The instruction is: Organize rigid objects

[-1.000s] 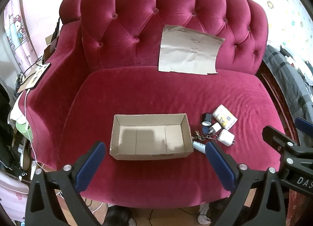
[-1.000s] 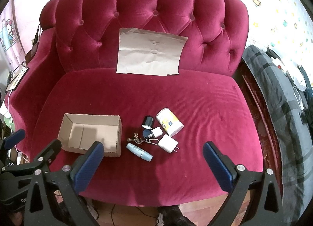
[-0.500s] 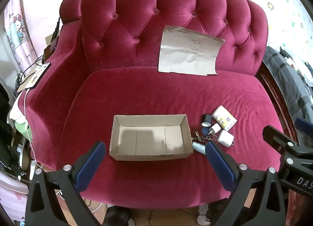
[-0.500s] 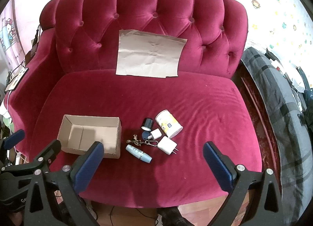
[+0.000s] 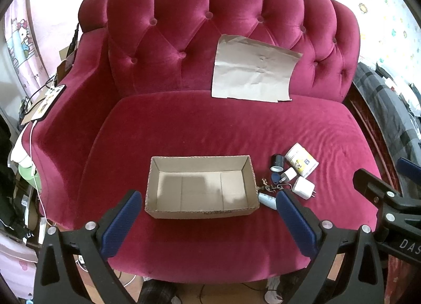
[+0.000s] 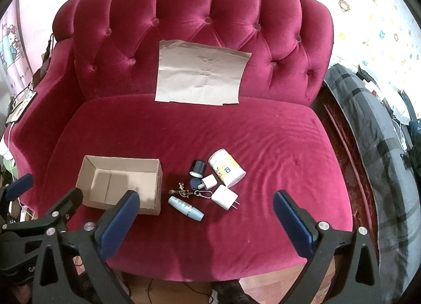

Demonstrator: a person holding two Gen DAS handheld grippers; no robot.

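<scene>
cardboard box (image 5: 201, 185) empty beside small items (image 6: 210, 185).

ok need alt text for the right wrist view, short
An empty cardboard box sits on a red velvet sofa, with small items beside it: a blue tube, keys, two white chargers, a black cap and a white can. The open right hand-held gripper hovers in front.

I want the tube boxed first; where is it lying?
In the right wrist view the light blue tube lies on the sofa seat, just right of the cardboard box and in front of the keychain.
</scene>
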